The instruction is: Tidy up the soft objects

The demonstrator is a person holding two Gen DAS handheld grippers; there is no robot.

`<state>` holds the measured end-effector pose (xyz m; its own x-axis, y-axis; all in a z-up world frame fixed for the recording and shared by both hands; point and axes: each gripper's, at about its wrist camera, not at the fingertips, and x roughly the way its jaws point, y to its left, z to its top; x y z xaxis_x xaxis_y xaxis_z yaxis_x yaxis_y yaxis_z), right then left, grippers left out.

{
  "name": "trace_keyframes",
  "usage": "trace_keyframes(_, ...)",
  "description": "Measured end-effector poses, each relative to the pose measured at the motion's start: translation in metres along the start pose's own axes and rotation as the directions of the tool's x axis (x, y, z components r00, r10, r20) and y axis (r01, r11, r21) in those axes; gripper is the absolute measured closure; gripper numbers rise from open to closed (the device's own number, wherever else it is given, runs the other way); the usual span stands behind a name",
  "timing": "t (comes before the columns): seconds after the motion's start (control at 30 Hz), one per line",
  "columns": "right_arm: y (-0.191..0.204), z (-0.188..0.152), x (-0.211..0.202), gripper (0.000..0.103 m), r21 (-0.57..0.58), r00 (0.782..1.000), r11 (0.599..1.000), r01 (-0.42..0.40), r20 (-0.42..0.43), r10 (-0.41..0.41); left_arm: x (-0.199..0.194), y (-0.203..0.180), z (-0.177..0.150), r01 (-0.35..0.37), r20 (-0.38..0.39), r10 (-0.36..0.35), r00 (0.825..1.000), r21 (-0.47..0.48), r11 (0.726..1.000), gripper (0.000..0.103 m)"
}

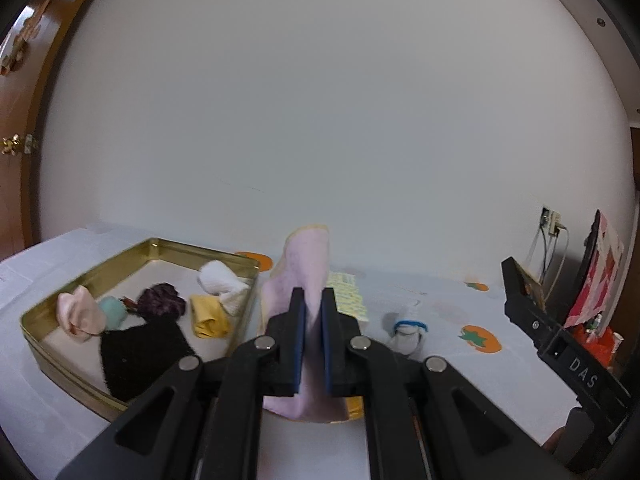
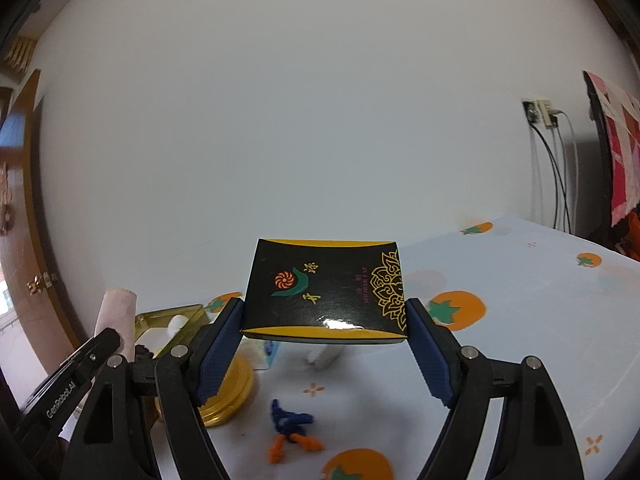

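Left tongs (image 1: pixel 313 312) clamp a pink folded cloth (image 1: pixel 304 268) upright beside the gold tin tray (image 1: pixel 132 258), seemingly for dropping in; right tongs (image 2: pixel 325 316) grip a black shower-cap box (image 2: pixel 324 290).

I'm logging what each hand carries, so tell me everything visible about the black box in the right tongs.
The black box is a flat, glossy cardboard packet with curved yellow bands along its top and bottom edges. It carries an orange pinwheel emblem with a green swoosh, yellow characters, small reddish "SHOWER CAP" lettering and a gold ornamental pattern at its right end. The right tongs clamp it by its two short ends, holding it level above the tomato-print tablecloth.
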<state>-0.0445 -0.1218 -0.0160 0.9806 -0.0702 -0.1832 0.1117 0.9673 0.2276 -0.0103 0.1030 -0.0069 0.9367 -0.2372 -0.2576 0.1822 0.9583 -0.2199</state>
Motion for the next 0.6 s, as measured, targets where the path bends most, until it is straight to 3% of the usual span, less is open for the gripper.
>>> trace_keyframes(0.6, 0.082, -0.020, 0.026, 0.022, -0.066, 0.986, 0.985, -0.160, -0.060, 0.156, -0.011, 0.068, 0.010, -0.114, 0.008, 0.114, 0.993, -0.054, 0.992, 0.098)
